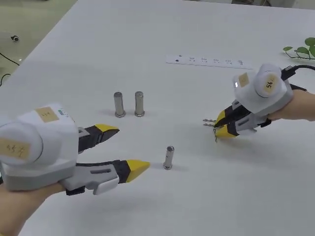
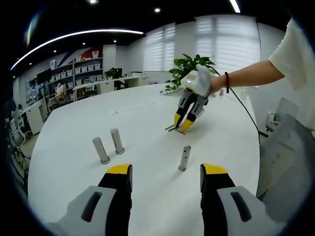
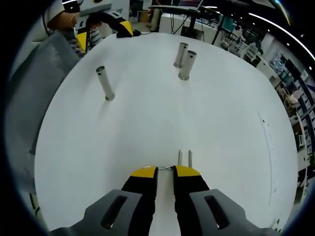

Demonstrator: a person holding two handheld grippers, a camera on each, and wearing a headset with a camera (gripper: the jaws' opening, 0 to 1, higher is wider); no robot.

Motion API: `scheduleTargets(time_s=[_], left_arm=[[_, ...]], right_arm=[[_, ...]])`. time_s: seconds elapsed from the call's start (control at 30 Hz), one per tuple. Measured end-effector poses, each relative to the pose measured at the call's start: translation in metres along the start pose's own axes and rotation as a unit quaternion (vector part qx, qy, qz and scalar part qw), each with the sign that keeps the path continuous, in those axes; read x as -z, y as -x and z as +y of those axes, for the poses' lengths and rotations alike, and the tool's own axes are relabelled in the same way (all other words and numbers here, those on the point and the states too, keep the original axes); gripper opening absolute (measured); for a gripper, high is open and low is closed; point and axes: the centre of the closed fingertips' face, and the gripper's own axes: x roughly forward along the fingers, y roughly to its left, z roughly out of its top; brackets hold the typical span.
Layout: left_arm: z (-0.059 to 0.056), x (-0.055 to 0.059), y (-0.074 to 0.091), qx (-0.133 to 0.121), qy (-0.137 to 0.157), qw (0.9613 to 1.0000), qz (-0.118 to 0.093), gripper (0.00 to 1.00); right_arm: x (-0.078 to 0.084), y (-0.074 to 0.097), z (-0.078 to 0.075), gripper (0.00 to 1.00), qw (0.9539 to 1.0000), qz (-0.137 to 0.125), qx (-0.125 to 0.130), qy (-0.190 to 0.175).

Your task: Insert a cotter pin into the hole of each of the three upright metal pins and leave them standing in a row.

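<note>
Cotter pin [image 3: 184,158]: gripped by its looped end between the tips of the right gripper [image 3: 165,171], jaws narrowed onto it, two legs projecting forward just above the table [image 1: 221,187].
Lone pin [image 1: 169,157]: upright, well left of the cotter pin, just beyond the left gripper [image 1: 129,147], whose jaws stand wide and hold nothing.
Paired pins [image 1: 129,104]: upright, close side by side, farther back.
Power strip [image 1: 209,61]: at the far edge.

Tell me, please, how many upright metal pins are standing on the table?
3. The left pin and the right pin of a pair stand side by side; the third pin stands alone, nearer, by the tips of the left gripper. None seems hidden.
</note>
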Motion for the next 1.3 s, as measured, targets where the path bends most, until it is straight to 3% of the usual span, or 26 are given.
scheduleTargets(time_s=[0.33, 0.67, 0.9, 1.03, 1.17, 1.23, 1.3], left_arm=[[0.0009, 0.0003, 0.0008, -0.001, 0.002, 1.0000, 0.000, 0.53], [0.0023, 0.0011, 0.0003, -0.004, 0.004, 1.0000, 0.002, 0.52], [0.0024, 0.0016, 0.0004, -0.006, 0.006, 1.0000, 0.003, 0.51], [0.0020, 0.0008, 0.0005, -0.006, 0.006, 1.0000, 0.002, 0.51], [0.0021, 0.0004, 0.0008, -0.007, 0.006, 1.0000, 0.001, 0.50], [0.0022, 0.0002, 0.0011, -0.008, 0.006, 1.0000, 0.000, 0.50], [0.0020, 0.0001, 0.0014, -0.008, 0.006, 1.0000, 0.000, 0.50]], right_arm=[[-0.0007, -0.0016, -0.0009, 0.14, 1.0000, 0.005, -0.006, 0.000], [0.0011, -0.0019, -0.0015, 0.14, 0.9988, 0.003, -0.011, -0.048], [0.0022, -0.0018, 0.0002, 0.14, 0.9955, 0.004, -0.014, -0.094], [0.0019, -0.0018, 0.0007, 0.14, 0.9951, 0.006, -0.013, -0.097], [0.0040, -0.0025, -0.0022, 0.14, 0.9926, 0.009, -0.009, -0.121], [0.0037, -0.0022, -0.0015, 0.14, 0.9880, 0.011, -0.007, -0.154], [0.0037, -0.0019, -0.0017, 0.13, 0.9869, 0.013, -0.006, -0.161]])
